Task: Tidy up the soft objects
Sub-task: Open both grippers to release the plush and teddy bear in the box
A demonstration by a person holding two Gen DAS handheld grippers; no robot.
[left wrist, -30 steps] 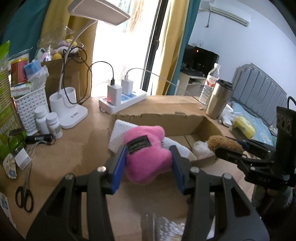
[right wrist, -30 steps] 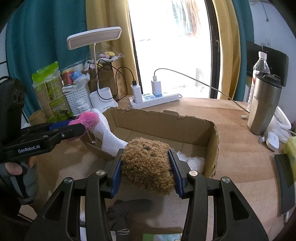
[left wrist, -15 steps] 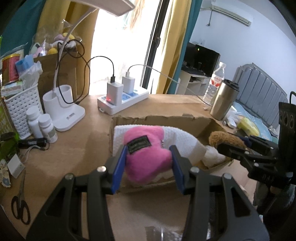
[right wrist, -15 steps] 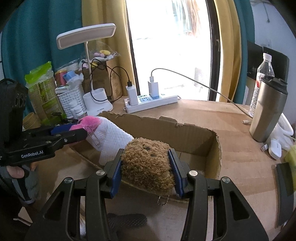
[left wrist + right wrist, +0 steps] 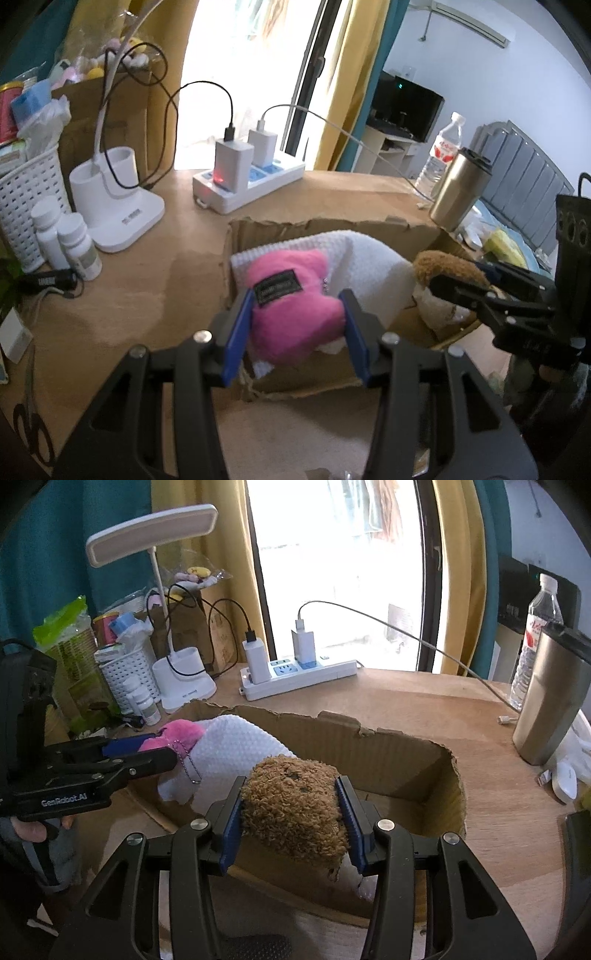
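Left hand-held gripper (image 5: pixel 297 328): jaws easing apart, pink plush toy (image 5: pixel 291 306) between blue pads, apparently touching both. Toy hangs over near-left corner of cardboard box (image 5: pixel 332 227), white towel (image 5: pixel 369 258) just beneath and behind. Right hand-held gripper (image 5: pixel 291 812) partly closed, clamping brown curly plush toy (image 5: pixel 291 805) over box's near rim. Drop path looks straight down for both; left nearer letting go.

Left gripper (image 5: pixel 297 325): black, blue pads, jaws opening, pink plush toy (image 5: pixel 291 302) between them.
Right gripper (image 5: pixel 291 814): pads pressed on brown curly plush (image 5: pixel 291 805).
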